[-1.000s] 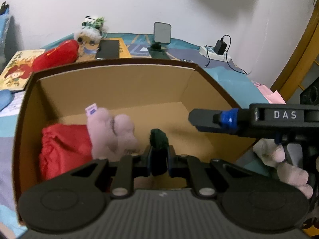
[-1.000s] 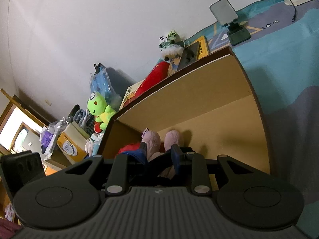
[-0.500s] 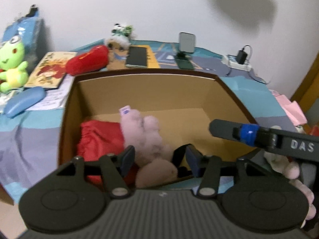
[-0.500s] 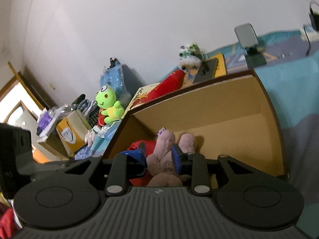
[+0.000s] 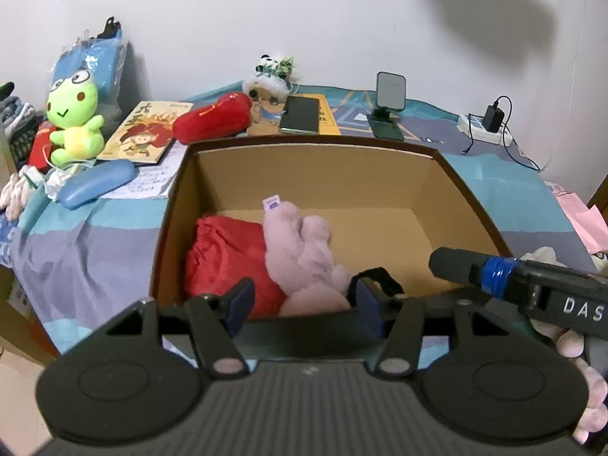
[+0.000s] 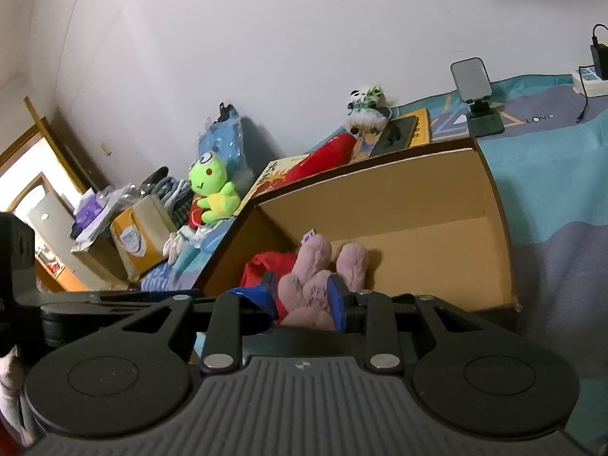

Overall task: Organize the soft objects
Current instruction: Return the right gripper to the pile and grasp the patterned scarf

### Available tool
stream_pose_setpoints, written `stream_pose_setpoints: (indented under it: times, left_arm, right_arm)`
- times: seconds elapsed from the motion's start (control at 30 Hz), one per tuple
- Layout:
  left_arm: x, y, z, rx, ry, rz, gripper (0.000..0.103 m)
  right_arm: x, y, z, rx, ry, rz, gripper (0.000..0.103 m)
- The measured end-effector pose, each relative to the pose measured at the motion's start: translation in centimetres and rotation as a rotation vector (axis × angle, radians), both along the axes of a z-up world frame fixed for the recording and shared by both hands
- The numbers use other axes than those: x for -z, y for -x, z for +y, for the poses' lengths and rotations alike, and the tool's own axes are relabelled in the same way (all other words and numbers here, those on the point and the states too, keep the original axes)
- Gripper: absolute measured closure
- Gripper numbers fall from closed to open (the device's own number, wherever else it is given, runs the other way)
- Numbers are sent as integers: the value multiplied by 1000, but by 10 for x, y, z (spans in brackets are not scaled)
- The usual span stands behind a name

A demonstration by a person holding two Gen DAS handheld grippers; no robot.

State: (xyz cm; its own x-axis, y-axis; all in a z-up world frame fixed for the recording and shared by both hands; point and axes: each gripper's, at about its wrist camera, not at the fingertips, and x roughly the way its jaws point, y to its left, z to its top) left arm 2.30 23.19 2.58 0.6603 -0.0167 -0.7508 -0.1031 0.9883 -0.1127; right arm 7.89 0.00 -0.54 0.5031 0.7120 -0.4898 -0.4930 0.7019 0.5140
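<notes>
2 soft things, a pink plush (image 5: 304,243) and red cloth bundle (image 5: 224,254), lie in the cardboard box (image 5: 304,148) at center frame, both left gripper (image 5: 300,304) and right gripper (image 6: 304,296) spread empty after opening, while the green frog plush (image 5: 74,117) waits upper left.

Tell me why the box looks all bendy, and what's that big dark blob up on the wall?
In both wrist views the fisheye lens bends straight edges, so the cardboard box rim curves, most strongly in the right wrist view. In the left wrist view the dark blob on the wall is a soft shadow; what casts it is out of frame. Both pictures darken at the corners.
</notes>
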Motion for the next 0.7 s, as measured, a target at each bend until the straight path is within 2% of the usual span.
stream_pose_setpoints:
  times: [0.23, 0.43, 0.57, 0.7]
  left_arm:
    - [-1, 17, -33, 19, -12, 4, 43]
    - [12, 23, -68, 56, 20, 56, 43]
    - [23, 26, -100, 120, 47, 86, 43]
    - [32, 23, -144, 229, 74, 116, 42]
  right_arm:
    - [6, 17, -24, -28, 9, 28, 91]
    - [13, 32, -57, -8, 22, 51, 90]
    - [19, 37, -90, 38, 34, 73, 90]
    - [25, 44, -128, 104, 47, 96, 90]
